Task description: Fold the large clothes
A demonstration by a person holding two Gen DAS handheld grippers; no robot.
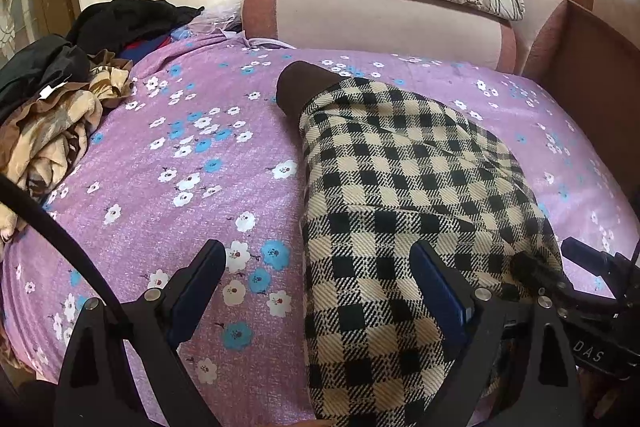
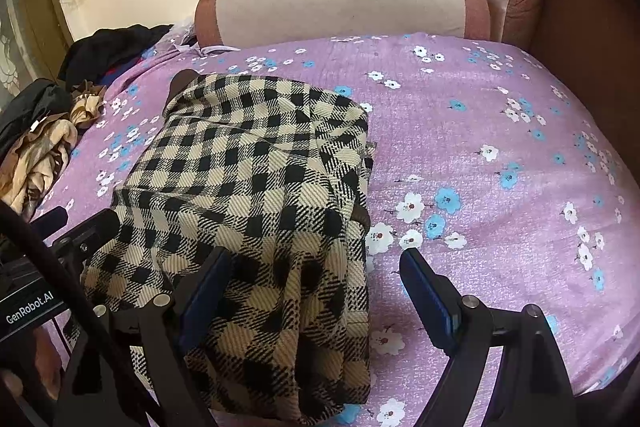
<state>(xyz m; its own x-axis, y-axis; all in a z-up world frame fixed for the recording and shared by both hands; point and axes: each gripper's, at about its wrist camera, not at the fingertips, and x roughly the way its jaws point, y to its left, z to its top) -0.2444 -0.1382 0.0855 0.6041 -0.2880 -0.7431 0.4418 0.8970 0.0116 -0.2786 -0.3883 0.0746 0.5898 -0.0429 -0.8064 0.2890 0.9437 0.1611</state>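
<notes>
At nine o'clock a heap of clothes (image 1: 52, 107) sits on the edge of the purple flowered sheet (image 1: 180, 163). The left gripper (image 1: 318, 275) hangs wide open, gripping nothing, and straddles the near left edge of the checked garment (image 1: 400, 187). The garment lies folded along the middle of the sheet, running toward twelve. At three o'clock of it the right gripper (image 2: 316, 273) is equally wide and empty, straddling the cloth's right edge.
</notes>
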